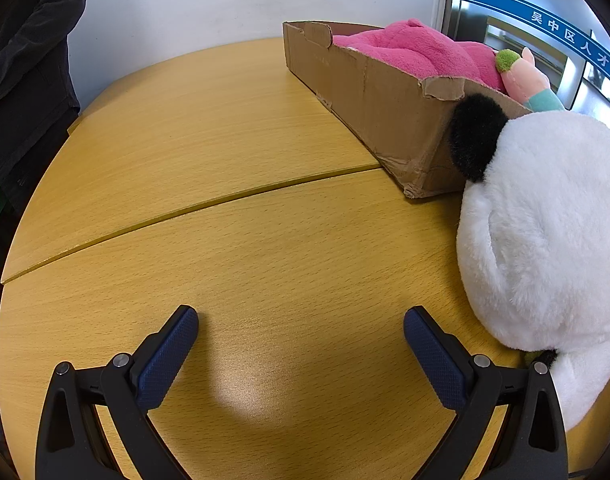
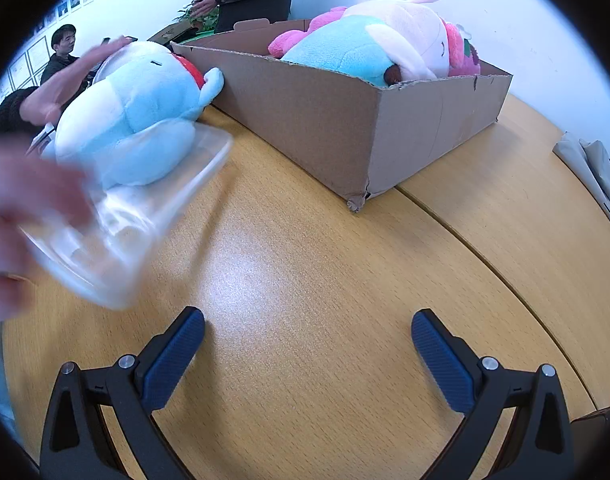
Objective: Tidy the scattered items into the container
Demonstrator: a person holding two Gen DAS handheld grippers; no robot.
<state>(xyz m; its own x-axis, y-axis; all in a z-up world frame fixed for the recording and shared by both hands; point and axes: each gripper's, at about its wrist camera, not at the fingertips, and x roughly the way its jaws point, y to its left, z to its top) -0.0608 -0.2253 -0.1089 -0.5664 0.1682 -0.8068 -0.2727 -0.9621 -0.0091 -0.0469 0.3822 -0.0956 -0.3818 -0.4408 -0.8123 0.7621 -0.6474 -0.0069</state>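
A torn cardboard box (image 1: 369,96) (image 2: 345,120) stands on the wooden table and holds a pink plush (image 1: 417,48) and a pink-and-teal doll (image 2: 389,40). A white plush with a black ear (image 1: 545,232) lies on the table against the box's near corner, to the right of my left gripper (image 1: 301,320), which is open and holds nothing. In the right wrist view a light blue plush (image 2: 137,120) rests in a clear plastic tray (image 2: 117,236) that blurred hands (image 2: 21,216) hold at the left. My right gripper (image 2: 308,324) is open over bare table.
The round wooden table (image 1: 225,160) has a seam across it. A person in a dark jacket (image 1: 25,60) stands at the table's far left edge. More people (image 2: 65,52) are behind. A grey bag (image 2: 593,164) sits at the right edge.
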